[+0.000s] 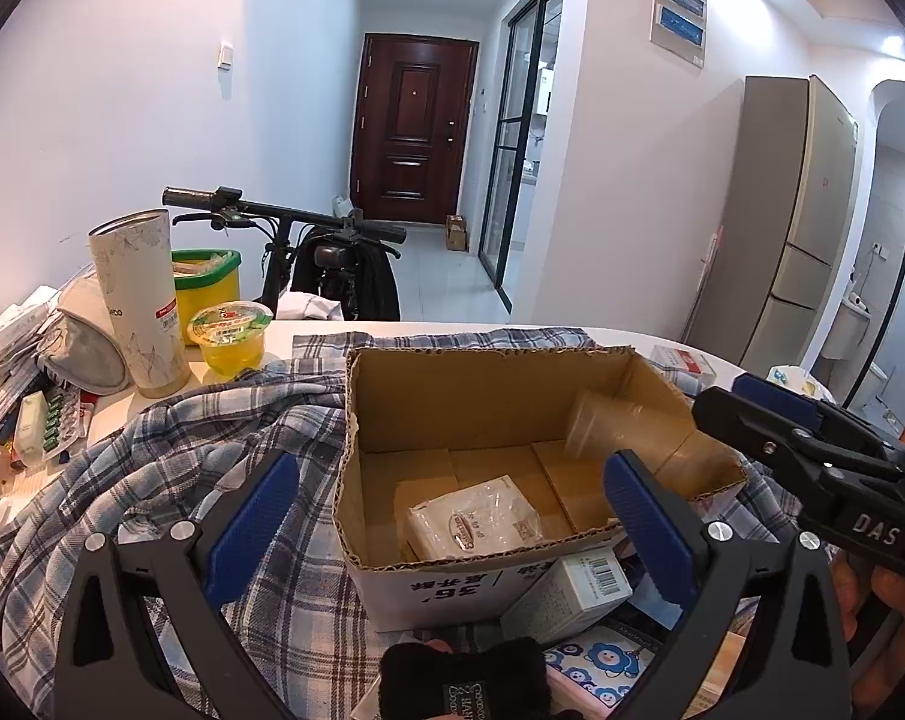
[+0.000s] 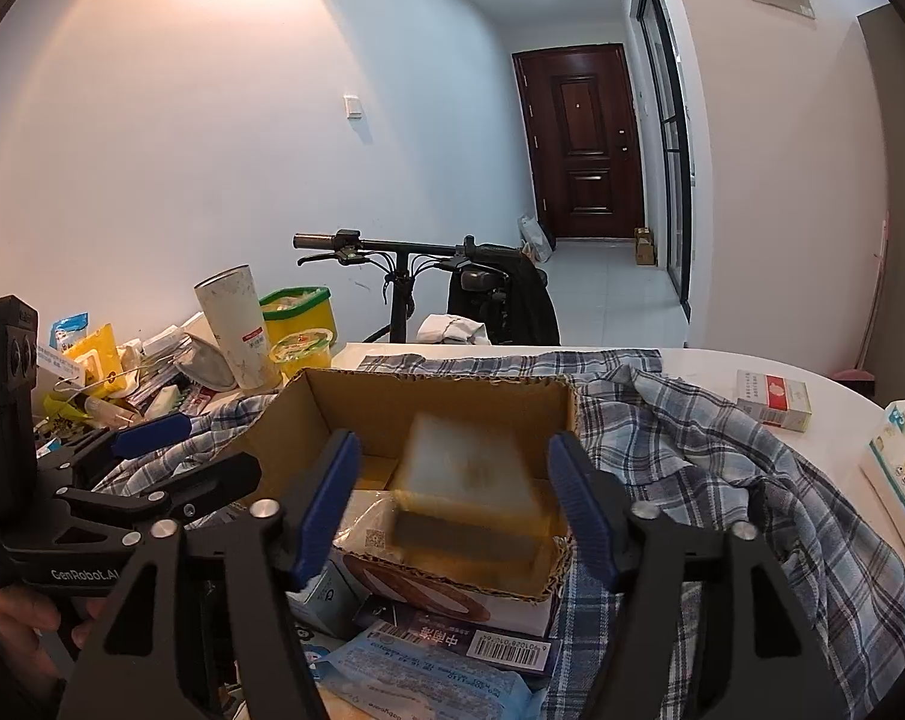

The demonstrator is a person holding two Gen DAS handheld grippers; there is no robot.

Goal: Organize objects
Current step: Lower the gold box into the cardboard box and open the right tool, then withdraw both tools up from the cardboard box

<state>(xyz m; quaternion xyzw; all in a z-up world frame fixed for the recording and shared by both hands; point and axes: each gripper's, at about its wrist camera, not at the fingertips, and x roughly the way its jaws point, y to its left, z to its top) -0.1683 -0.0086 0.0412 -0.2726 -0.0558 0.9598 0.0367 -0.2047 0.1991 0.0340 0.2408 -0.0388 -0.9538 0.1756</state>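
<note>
An open cardboard box [image 1: 428, 402] sits on a plaid shirt [image 1: 170, 462] on the white table. A white wipes packet [image 1: 473, 519] lies on its floor. A blurred translucent object [image 1: 608, 429] is in mid-air inside the box at its right wall; in the right wrist view it shows as a blurred pale block [image 2: 470, 480] between my right fingers, apart from both. My left gripper [image 1: 452, 522] is open and empty at the box's near edge. My right gripper [image 2: 455, 498] is open over the box [image 2: 428, 402]; it also shows in the left wrist view [image 1: 770, 414].
A tall white canister [image 1: 140, 306], a yellow tub [image 1: 209, 288] and a jelly cup [image 1: 230, 330] stand at back left beside a clutter pile [image 1: 20, 372]. Small boxes [image 1: 572, 594] and packets [image 2: 428, 672] lie in front of the cardboard box. A red-white carton [image 2: 773, 399] lies at right. A bicycle [image 1: 332, 264] stands behind the table.
</note>
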